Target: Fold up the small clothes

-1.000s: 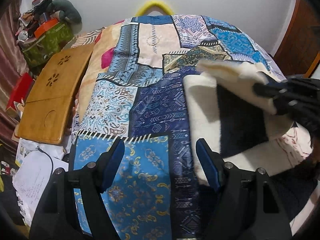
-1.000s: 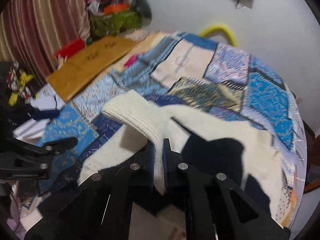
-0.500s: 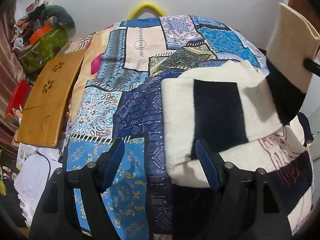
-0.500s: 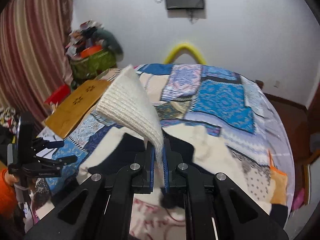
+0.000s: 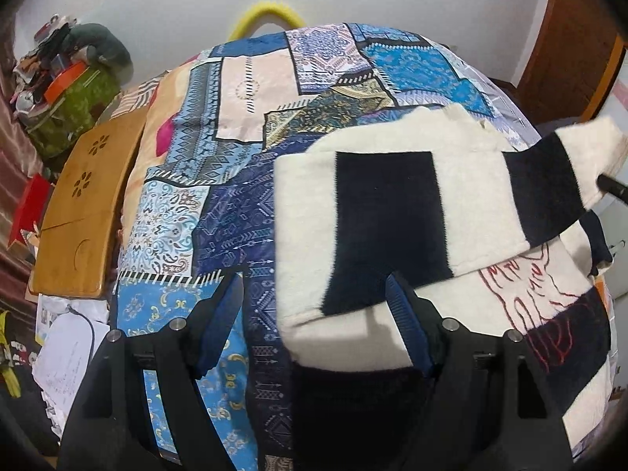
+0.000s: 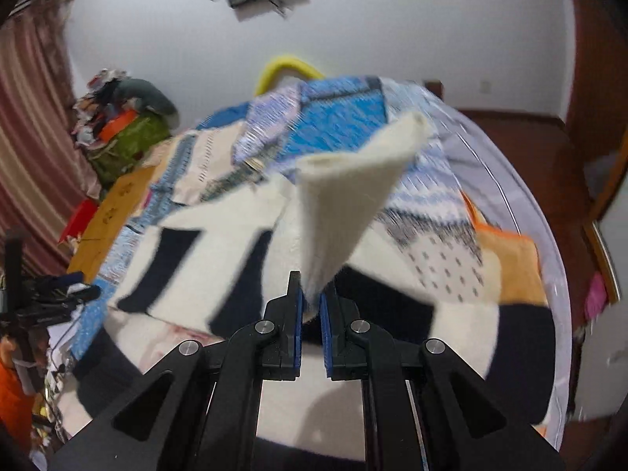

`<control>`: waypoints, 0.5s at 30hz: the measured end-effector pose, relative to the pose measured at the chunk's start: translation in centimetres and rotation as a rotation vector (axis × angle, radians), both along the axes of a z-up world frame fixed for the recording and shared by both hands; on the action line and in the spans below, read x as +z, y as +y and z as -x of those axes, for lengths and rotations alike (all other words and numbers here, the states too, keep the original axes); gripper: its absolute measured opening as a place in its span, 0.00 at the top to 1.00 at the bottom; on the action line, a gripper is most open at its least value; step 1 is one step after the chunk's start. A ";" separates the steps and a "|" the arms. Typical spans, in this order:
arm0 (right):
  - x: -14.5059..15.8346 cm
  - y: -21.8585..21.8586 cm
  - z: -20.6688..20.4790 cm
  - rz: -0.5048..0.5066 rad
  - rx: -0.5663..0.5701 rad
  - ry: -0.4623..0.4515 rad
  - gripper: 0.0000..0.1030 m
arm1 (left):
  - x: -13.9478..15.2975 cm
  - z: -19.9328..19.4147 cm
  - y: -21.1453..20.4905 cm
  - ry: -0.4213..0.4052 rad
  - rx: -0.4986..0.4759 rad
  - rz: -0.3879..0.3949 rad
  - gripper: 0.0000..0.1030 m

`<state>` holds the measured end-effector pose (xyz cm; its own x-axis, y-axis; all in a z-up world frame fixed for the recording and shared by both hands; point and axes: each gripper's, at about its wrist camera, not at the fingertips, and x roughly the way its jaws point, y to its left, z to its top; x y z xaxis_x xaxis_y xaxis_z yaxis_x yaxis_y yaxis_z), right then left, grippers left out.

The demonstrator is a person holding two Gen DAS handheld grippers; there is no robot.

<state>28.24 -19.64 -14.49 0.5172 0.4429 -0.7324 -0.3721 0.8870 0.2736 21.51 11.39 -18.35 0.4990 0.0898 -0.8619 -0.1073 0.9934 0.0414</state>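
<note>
A cream and navy knitted sweater [image 5: 392, 212] lies on the patchwork bed cover [image 5: 243, 117], with red line embroidery on its front. One sleeve is folded across the body. My left gripper [image 5: 314, 306] is open and empty, low over the sweater's left edge. My right gripper [image 6: 311, 302] is shut on the cream cuff of the other sleeve [image 6: 345, 196] and holds it up above the sweater [image 6: 219, 259]. In the left wrist view that sleeve [image 5: 549, 184] stretches to the right edge, where a black tip of the right gripper shows.
A wooden lap desk [image 5: 82, 212] lies left of the bed, with papers [image 5: 62, 357] below it and a green bag with clutter [image 5: 66, 98] behind. A yellow hoop [image 5: 267, 11] stands against the white wall. A wooden door [image 5: 577, 39] is at the right.
My right gripper has carried the cuff from over the sweater's middle up and out to the right, unfolding that sleeve. My left gripper has moved closer to the sweater's left edge, still open.
</note>
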 end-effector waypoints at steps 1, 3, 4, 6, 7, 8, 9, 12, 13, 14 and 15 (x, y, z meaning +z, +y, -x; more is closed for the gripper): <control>-0.6 -0.6 0.1 0.005 -0.009 0.020 0.90 | 0.0 0.0 -0.2 0.001 -0.004 -0.002 0.28; -1.9 -1.4 0.1 0.016 -0.030 0.056 0.90 | 0.0 -0.1 -0.7 0.003 -0.013 -0.007 0.28; -2.3 -1.7 0.3 0.022 -0.039 0.069 0.90 | 0.0 -0.1 -0.8 0.004 -0.015 -0.009 0.28; -3.2 -2.5 0.5 0.038 -0.060 0.092 0.90 | 0.0 -0.3 -1.1 0.005 -0.020 -0.011 0.28; -3.6 -3.1 0.6 0.045 -0.075 0.099 0.90 | 0.0 -0.3 -1.2 0.006 -0.022 -0.012 0.28; -3.9 -3.8 0.5 0.049 -0.088 0.107 0.90 | 0.0 -0.4 -1.3 0.007 -0.024 -0.013 0.28; -4.2 -4.3 0.6 0.046 -0.099 0.115 0.87 | 0.1 -0.4 -1.5 0.008 -0.025 -0.013 0.28; -4.4 -6.3 0.9 0.053 -0.140 0.123 0.84 | 0.2 -0.8 -1.9 0.013 -0.030 -0.009 0.28; -4.4 -6.7 0.9 0.059 -0.146 0.120 0.84 | 0.3 -0.9 -2.2 0.013 -0.033 -0.008 0.28; -4.2 -7.4 1.1 0.065 -0.155 0.112 0.83 | 0.5 -1.1 -2.4 0.012 -0.038 -0.010 0.28; -3.9 -8.1 1.4 0.069 -0.163 0.104 0.81 | 0.6 -1.2 -2.7 0.010 -0.043 -0.013 0.28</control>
<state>26.89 -27.70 -18.44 0.4975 0.3069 -0.8113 -0.1953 0.9509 0.2399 22.73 8.72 -17.76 0.4940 0.0797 -0.8658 -0.0640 0.9964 0.0552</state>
